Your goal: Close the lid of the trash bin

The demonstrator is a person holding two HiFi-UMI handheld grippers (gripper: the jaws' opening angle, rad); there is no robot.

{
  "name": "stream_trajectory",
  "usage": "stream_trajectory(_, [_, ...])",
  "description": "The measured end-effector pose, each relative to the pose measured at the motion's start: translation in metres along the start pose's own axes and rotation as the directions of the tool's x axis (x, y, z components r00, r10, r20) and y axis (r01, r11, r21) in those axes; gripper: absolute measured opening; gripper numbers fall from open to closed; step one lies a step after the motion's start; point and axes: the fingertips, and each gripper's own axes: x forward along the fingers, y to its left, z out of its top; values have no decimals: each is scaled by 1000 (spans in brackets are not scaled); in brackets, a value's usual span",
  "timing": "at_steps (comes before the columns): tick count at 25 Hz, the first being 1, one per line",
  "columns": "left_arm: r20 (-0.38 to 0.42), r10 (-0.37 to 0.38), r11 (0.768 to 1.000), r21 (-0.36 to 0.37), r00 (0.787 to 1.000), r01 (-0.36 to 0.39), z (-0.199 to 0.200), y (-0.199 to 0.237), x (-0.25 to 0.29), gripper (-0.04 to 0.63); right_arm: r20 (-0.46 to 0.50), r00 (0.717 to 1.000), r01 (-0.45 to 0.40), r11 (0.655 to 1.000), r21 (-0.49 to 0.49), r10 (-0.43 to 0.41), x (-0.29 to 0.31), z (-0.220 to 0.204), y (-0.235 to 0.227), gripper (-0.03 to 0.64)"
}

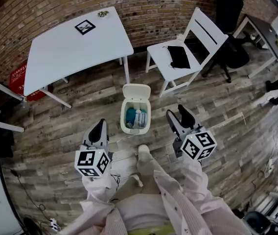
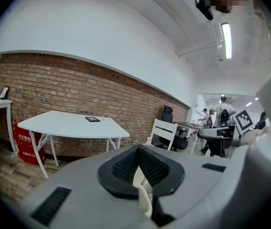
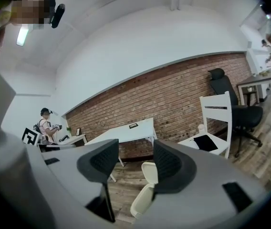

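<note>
The small cream trash bin (image 1: 135,115) stands on the wooden floor just ahead of my feet. Its lid (image 1: 136,91) is tipped up at the far side, and blue and white rubbish shows inside. My left gripper (image 1: 99,127) hangs left of the bin, clear of it, jaws shut with nothing in them. To the bin's right, also clear of it, is my right gripper (image 1: 179,117), jaws open and empty. In the left gripper view a sliver of the bin (image 2: 142,185) shows below the left gripper (image 2: 139,149). In the right gripper view the bin (image 3: 144,198) and raised lid (image 3: 150,171) lie between the right gripper (image 3: 134,156) jaws.
A white table (image 1: 80,45) stands behind the bin to the left against the brick wall. A white chair (image 1: 188,53) with a black item (image 1: 179,57) stands behind to the right, and a black office chair (image 1: 232,13) beyond. My shoe (image 1: 143,151) is just short of the bin.
</note>
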Motion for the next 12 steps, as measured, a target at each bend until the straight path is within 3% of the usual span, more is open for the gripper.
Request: stream_trajectory(12, [-56,80,994,-74,995,-84,-13,21,74,-7,-154,972,-178,984,4,176,101,-17,-32,215])
